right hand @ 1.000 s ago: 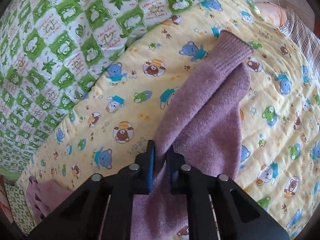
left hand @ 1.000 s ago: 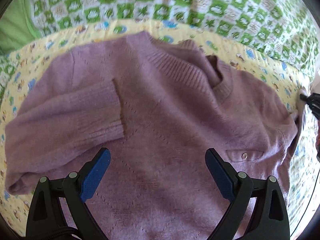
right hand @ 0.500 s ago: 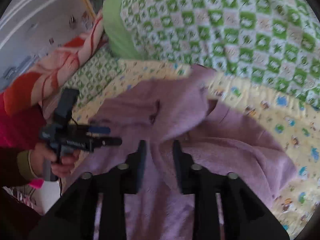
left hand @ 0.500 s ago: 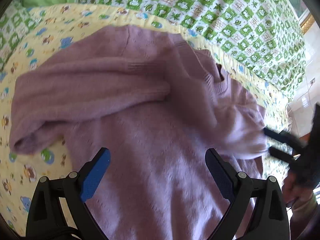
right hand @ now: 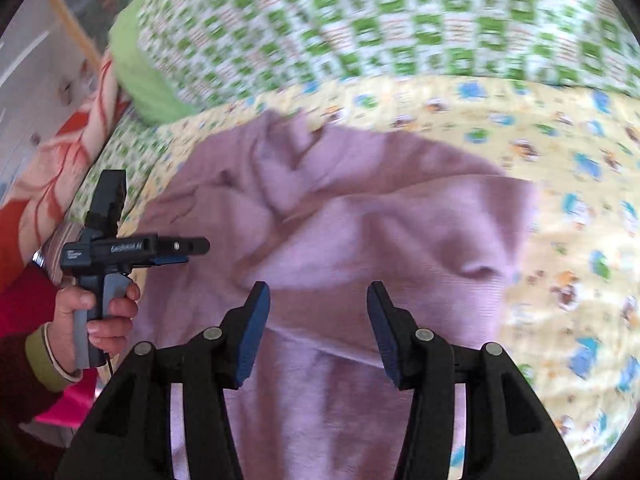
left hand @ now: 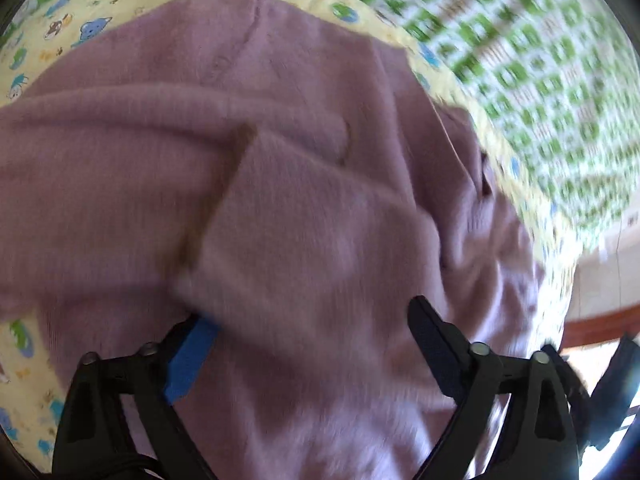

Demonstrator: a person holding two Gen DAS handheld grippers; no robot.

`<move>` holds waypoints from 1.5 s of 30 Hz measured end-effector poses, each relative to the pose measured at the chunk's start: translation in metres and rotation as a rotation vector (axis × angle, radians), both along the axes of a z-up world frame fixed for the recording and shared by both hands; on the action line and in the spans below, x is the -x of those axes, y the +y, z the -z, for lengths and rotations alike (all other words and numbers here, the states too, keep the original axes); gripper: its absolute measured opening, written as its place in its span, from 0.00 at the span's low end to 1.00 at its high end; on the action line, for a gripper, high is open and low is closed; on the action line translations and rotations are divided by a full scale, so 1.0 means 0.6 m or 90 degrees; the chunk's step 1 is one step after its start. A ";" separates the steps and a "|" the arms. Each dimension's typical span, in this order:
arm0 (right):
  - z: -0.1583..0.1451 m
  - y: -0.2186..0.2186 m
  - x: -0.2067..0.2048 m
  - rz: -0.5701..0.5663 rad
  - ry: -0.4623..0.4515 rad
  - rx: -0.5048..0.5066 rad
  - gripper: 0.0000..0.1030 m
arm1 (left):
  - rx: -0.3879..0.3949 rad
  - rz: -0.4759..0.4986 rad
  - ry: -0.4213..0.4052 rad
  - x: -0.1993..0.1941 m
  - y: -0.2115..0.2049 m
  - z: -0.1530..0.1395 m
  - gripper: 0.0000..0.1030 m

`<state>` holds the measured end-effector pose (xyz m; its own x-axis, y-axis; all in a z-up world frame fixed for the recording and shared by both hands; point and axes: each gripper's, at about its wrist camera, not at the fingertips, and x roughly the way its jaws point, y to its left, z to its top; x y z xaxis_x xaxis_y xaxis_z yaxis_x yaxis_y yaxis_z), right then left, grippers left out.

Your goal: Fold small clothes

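Right wrist view shows both tongs, right (right hand: pixel 316 320) and left (right hand: pixel 182 251), spread apart over the purple sweater (right hand: pixel 360 220) on the bed (right hand: pixel 560 200).

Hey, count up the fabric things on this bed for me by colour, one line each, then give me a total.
Mauve knitted sweater: 1
Yellow cartoon-animal print quilt: 1
Green-and-white checked blanket: 1
Plain lime-green pillow: 1
Orange-and-cream patterned blanket: 1
Total: 5
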<state>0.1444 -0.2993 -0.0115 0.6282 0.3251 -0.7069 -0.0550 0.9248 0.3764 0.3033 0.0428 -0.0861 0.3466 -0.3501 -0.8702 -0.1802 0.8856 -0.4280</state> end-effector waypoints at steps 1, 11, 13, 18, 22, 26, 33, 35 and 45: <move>0.000 -0.011 0.004 0.017 0.001 0.000 0.50 | 0.005 -0.006 -0.010 -0.006 0.004 -0.003 0.56; 0.010 -0.143 0.033 0.247 0.035 -0.034 0.50 | -0.023 -0.014 -0.134 0.107 0.056 -0.098 0.05; 0.019 -0.157 0.024 0.269 0.048 -0.038 0.50 | -0.016 -0.021 -0.085 0.113 0.076 -0.060 0.05; 0.033 -0.158 -0.023 0.244 0.062 -0.040 0.51 | -0.037 -0.013 -0.108 0.128 0.062 -0.064 0.05; 0.059 -0.148 -0.074 0.224 0.084 -0.020 0.54 | -0.048 -0.022 -0.105 0.137 0.074 -0.063 0.05; 0.098 -0.158 -0.111 0.218 0.099 -0.063 0.54 | -0.052 -0.025 -0.082 0.143 0.083 -0.040 0.05; 0.021 -0.213 -0.105 0.227 0.013 -0.067 0.08 | -0.042 0.046 -0.125 0.108 0.007 -0.066 0.05; -0.018 -0.236 -0.102 0.238 -0.010 -0.033 0.08 | -0.050 0.068 -0.139 0.096 -0.022 -0.073 0.05; 0.060 -0.239 -0.131 0.225 0.062 0.104 0.08 | -0.124 0.095 -0.111 0.087 -0.014 -0.019 0.07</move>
<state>0.2231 -0.4428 -0.0473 0.6084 -0.0201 -0.7934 0.3054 0.9286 0.2107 0.2510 0.0346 -0.0746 0.4546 -0.2409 -0.8575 0.0199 0.9652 -0.2606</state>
